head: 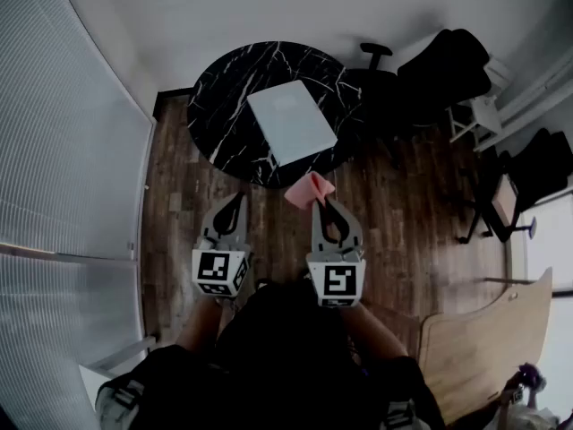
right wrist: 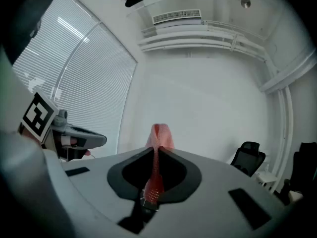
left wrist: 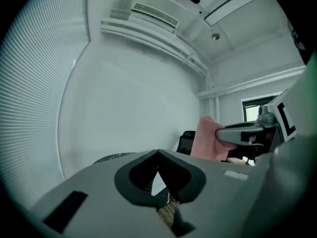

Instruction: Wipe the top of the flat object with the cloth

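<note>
Pink cloth [head: 309, 189], pinched in my right claw [head: 320, 202], hung just off the near edge of the bench [head: 224, 97]. My left claw [head: 239, 195] was pressed together, empty. The white flat object [head: 291, 121] lay mid-bench. I judged I should lower the cloth flat and sweep edge to edge, pressing lightly.

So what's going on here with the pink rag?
A person stands by a round black table, holding two tools. The right hand-held gripper is clamped on a pink cloth; the left hand-held gripper is shut and empty. The cloth is held near the table's edge, not yet on the flat white board lying there.
</note>
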Action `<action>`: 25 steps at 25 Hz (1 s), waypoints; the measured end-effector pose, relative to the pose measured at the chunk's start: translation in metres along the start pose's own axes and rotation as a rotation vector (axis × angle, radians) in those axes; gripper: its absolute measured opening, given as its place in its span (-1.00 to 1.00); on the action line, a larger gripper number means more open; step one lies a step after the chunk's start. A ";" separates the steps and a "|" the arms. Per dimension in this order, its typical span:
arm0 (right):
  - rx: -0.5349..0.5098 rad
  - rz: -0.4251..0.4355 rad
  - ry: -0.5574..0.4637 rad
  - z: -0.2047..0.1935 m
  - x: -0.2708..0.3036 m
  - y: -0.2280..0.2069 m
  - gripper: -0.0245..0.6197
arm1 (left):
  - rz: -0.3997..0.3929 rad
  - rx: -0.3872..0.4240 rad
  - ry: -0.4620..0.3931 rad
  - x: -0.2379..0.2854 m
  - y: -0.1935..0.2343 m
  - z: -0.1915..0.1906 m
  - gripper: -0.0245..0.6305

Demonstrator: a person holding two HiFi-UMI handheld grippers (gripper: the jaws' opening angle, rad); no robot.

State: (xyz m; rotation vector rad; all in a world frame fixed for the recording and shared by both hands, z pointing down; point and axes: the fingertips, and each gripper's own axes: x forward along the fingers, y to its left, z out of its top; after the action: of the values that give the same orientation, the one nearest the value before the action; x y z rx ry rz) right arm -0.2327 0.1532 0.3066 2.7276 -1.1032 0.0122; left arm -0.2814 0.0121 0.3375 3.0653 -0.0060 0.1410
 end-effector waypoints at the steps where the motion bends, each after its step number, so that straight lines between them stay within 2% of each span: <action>1: -0.003 0.005 0.013 -0.002 0.000 0.002 -0.88 | 0.002 -0.004 0.005 0.000 0.003 -0.001 -0.93; 7: 0.016 0.011 0.034 -0.012 0.007 0.006 -0.88 | -0.003 -0.016 0.028 0.006 0.011 -0.012 -0.93; 15: 0.028 0.026 0.063 -0.034 0.028 -0.012 -0.88 | 0.001 -0.012 0.068 0.034 0.005 -0.025 -0.93; 20: 0.052 0.050 0.047 -0.041 0.056 -0.040 -0.88 | 0.024 0.016 0.081 0.070 0.003 -0.019 -0.93; 25: 0.069 0.066 0.023 -0.037 0.089 -0.092 -0.88 | 0.033 0.045 0.083 0.123 -0.009 -0.001 -0.93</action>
State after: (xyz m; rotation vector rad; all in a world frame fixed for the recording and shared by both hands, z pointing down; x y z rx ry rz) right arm -0.1027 0.1630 0.3339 2.7425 -1.2083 0.0928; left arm -0.1586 0.0211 0.3494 3.1019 -0.0492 0.2742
